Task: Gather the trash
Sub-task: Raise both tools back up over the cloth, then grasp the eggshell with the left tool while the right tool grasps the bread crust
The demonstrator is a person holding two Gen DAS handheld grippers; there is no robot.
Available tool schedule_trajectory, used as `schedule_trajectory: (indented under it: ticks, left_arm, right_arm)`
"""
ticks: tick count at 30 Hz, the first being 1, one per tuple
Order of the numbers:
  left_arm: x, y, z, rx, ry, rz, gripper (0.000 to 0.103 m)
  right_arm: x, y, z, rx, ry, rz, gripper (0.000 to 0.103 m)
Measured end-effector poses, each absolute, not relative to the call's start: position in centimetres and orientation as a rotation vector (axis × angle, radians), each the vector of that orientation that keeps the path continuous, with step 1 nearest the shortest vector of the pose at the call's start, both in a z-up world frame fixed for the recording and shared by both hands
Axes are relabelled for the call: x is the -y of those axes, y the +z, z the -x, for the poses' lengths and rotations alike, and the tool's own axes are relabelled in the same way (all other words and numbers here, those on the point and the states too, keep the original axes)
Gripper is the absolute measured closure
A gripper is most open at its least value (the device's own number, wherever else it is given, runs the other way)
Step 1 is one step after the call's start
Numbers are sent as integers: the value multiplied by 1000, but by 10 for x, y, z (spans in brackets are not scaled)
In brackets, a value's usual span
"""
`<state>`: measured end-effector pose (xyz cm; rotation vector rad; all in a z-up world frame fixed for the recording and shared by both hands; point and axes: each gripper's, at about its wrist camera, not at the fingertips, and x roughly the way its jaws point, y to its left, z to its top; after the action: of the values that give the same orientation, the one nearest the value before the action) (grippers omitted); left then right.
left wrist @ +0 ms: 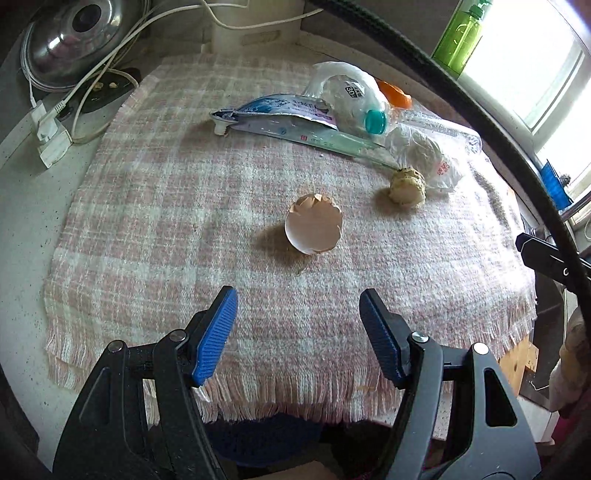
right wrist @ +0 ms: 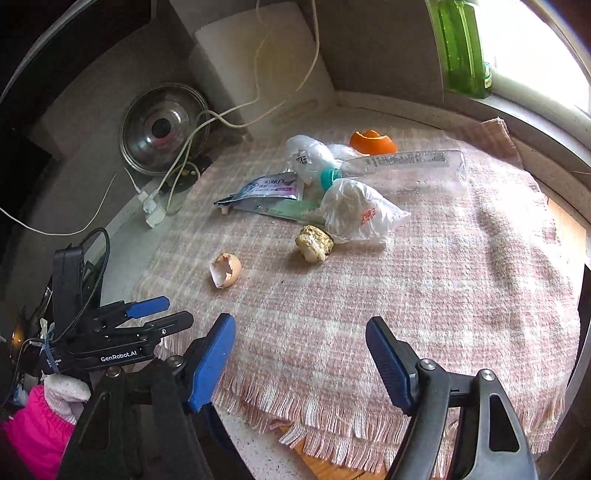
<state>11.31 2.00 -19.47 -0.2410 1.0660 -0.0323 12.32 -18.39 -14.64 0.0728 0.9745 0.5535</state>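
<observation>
On the pink-and-white checked woven cloth with a fringed edge (left wrist: 155,221) lie seven pieces of trash: one broken brown eggshell half (left wrist: 313,224), one yellowish gnawed corn-cob stub (left wrist: 407,186), two knotted white plastic bags, one near the cob (right wrist: 360,212) and one farther back (left wrist: 347,92), one flattened blue-and-white foil pouch with a white spout (left wrist: 275,114), one clear plastic bottle with a teal cap (right wrist: 402,168) and one piece of orange peel (right wrist: 372,142). The eggshell sits alone near the cloth's middle, apart from the rest; the cob is just beside the nearer bag, and the remaining items cluster together at the far side. The left gripper (left wrist: 298,317) hangs over the near fringe with its blue pads spread wide and nothing between them. The right gripper (right wrist: 300,345) is likewise spread and holds nothing. In the left wrist view the peel is mostly hidden behind the farther bag and the bottle's body is hard to trace under the plastic; the right wrist view shows both fully. The printing on the pouch and bags is too small to read. Only the right view shows the left gripper from outside, with a pink sleeve (right wrist: 35,432) beneath it. A steel pot lid (left wrist: 70,40), white cables (left wrist: 110,62) and a green bottle (left wrist: 461,35) sit beyond the cloth.
</observation>
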Motion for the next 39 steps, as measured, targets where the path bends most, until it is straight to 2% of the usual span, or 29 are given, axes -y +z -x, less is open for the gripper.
schedule_trajectory:
  ticks: [5,8,16,26,33,39]
  left_arm:
    - [-17,-204,-137,-1091,-35,264,32]
    - [-18,-210,-148,-1110,-30,274,44]
    - [-20,-214,-162,-1119,-46,287,45]
    - [-10,-216,-175,-1132,-69,258,62]
    - [6,-218,-187,-1128,-74,216,63]
    - [4,-213,-187,-1116,-75,203,63]
  right_arm:
    - [178,-156,-153,-1017,565,-121,33]
    - [172,-162,-168,-1039,575,-143,34]
    - [150,-179,-197,-1085,569,-147,37]
    - [137,-199,-226,-1156,540,-208,40]
    - [125,-205,-235,-1178,513,-200,41]
    - [121,-209,-239,-1185,480,-164,51]
